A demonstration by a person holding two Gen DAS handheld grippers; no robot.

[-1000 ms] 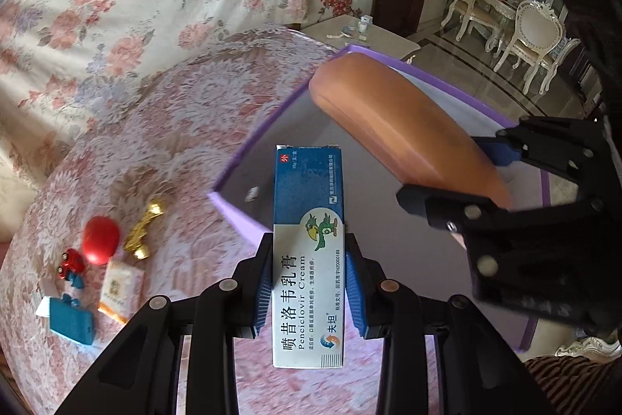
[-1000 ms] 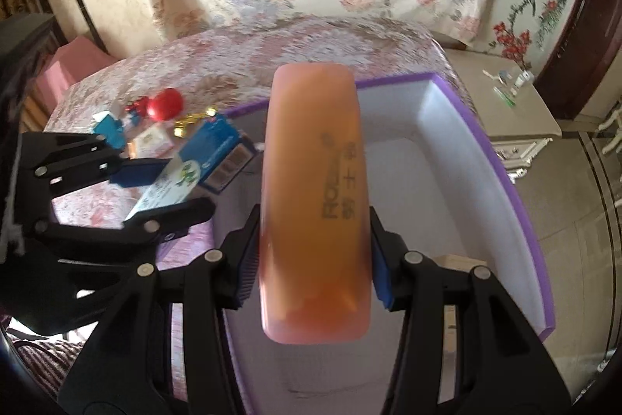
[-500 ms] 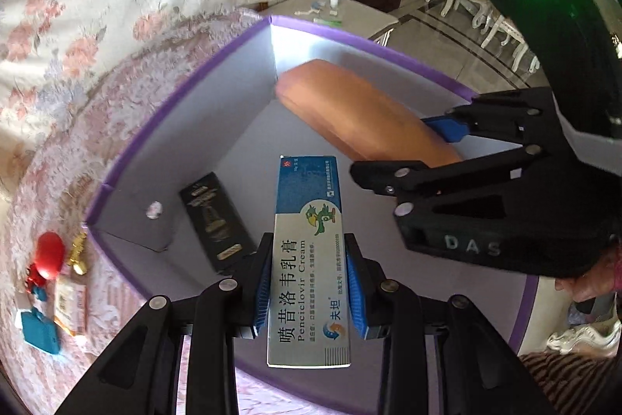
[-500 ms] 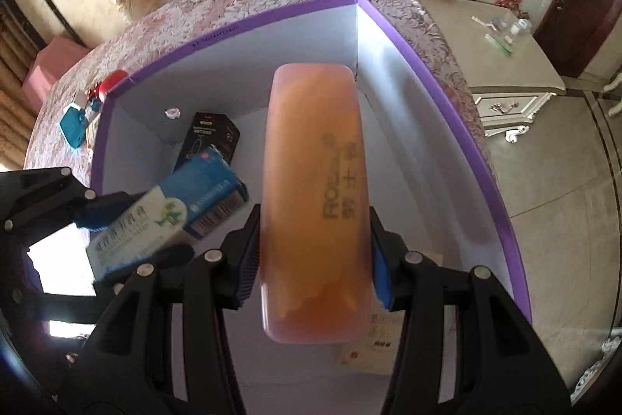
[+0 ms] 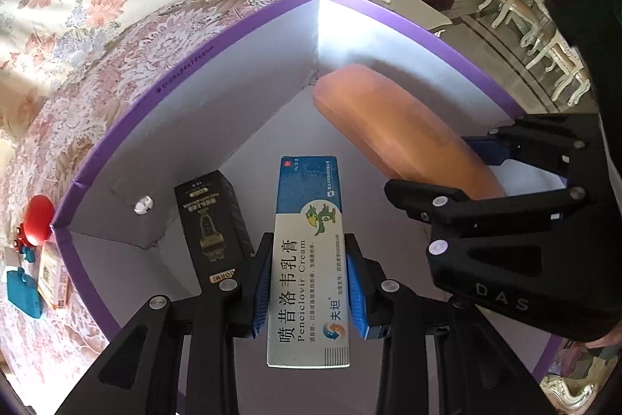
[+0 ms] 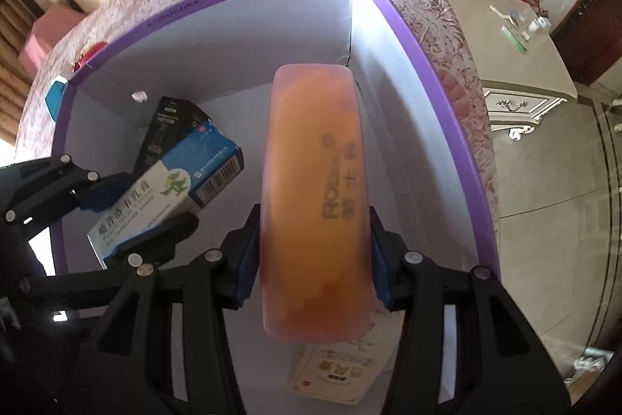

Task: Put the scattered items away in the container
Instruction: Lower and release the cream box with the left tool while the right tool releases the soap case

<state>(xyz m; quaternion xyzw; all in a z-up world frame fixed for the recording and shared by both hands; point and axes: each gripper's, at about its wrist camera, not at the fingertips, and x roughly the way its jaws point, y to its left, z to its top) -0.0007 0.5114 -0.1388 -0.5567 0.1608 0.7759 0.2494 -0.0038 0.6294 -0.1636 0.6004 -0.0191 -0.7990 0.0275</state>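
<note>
My left gripper (image 5: 308,284) is shut on a blue-and-white cream box (image 5: 309,259), held over the inside of the purple-rimmed white container (image 5: 163,84). My right gripper (image 6: 314,259) is shut on a long orange case (image 6: 315,201), also over the container (image 6: 427,65), its far end near the back corner. In the left wrist view the orange case (image 5: 400,135) and right gripper (image 5: 486,177) sit to the right of the cream box. In the right wrist view the cream box (image 6: 167,197) and left gripper (image 6: 132,212) are at the left.
A black box (image 5: 212,224) lies on the container floor, and a cream-coloured packet (image 6: 334,372) lies under the orange case. Left of the container on the floral cloth are a red ball (image 5: 37,220), a teal item (image 5: 23,292) and a small yellow packet (image 5: 52,279).
Both grippers have moved from the container's near edge to over its inside and sunk lower, each still holding its item. The black box on the floor has come into view.
</note>
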